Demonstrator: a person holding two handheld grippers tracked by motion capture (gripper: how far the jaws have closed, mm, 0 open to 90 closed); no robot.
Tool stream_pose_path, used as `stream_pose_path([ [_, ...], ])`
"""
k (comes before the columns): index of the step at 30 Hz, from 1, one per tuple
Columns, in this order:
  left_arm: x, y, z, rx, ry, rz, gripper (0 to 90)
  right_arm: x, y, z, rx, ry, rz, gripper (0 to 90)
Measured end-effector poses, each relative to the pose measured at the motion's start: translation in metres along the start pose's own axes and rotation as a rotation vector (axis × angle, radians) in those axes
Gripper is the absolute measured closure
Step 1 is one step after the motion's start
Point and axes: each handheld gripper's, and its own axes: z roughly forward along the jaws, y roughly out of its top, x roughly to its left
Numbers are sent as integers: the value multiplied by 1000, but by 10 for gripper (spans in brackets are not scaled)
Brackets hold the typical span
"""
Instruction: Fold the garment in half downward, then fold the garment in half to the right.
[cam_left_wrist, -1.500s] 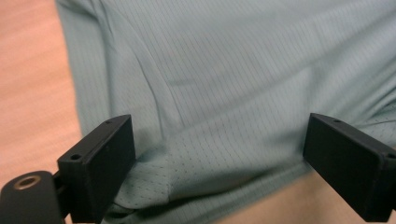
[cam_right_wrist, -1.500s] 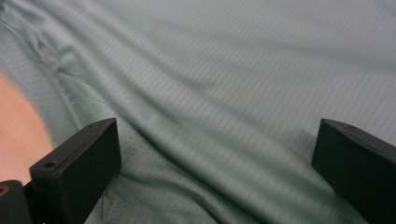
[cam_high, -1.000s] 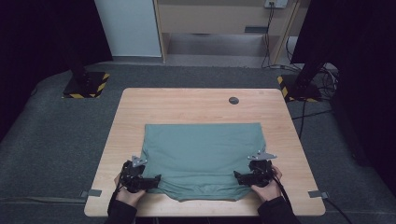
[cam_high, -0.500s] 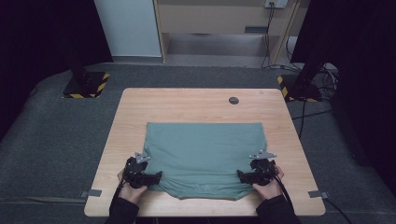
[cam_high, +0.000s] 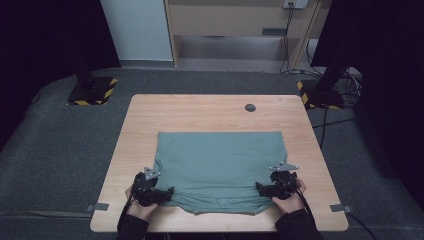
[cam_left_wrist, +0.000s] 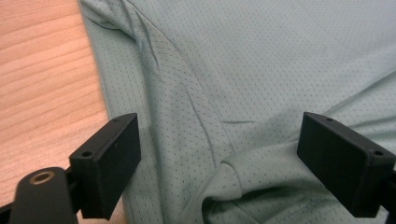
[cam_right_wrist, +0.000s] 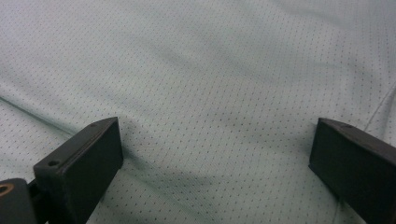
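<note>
Currently both grippers sit at the near corners of the green shirt (cam_high: 220, 167), one per side.

Shirt: teal-green perforated mesh fabric, lying mostly flat on the wooden table (cam_high: 200, 112), centred left-to-right and toward the person's edge. Far hem is straight; near edge is bunched and uneven between the two grippers.

Left gripper (cam_high: 161, 194): at the shirt's near-left corner, held in the left hand (cam_high: 140, 204). In the left gripper view its jaws stand wide apart, with fabric spread between them and nothing pinched. A rolled fold of cloth (cam_left_wrist: 233, 179) sits between the jaws, and the shirt's side edge runs just inside the left jaw with bare wood beside it.

Right gripper (cam_high: 264, 189): at the near-right corner, held in the right hand (cam_high: 289, 201). Its jaws are also wide apart in the right gripper view, over smooth mesh with shallow creases. No cloth clamped. Whether the jaw tips touch the fabric, can't tell.

Other items: a small dark round disc (cam_high: 250, 107) on the far part of the table, well apart from the shirt. Grey carpet floor (cam_high: 60, 145) around the table.
</note>
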Motion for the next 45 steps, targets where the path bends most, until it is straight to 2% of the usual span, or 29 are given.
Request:
stream_pose_path([
  [3,6,1,-6,-29,-25,-24,138,1,1,-4,-9,0,-7,30],
  [8,21,2,-30,-145,-51,-49,143,-2,6,-20,-83,15,9,35],
  [13,39,-2,-48,-209,-70,-60,142,-7,9,-30,-115,24,25,35],
  [17,45,-4,-57,-243,-73,-51,142,-10,10,-35,-127,35,24,35],
  [19,46,-3,-62,-261,-71,-28,138,-11,11,-38,-133,35,17,34],
  [23,48,-3,-65,-262,-66,-2,132,-11,12,-45,-155,38,10,36],
  [32,53,-2,-62,-232,-71,-1,134,-9,12,-43,-145,46,1,43],
  [40,60,7,-59,-218,-104,-3,133,6,15,-45,-140,71,-28,45],
  [45,68,16,-60,-225,-120,-18,140,12,21,-47,-144,82,-44,46],
])
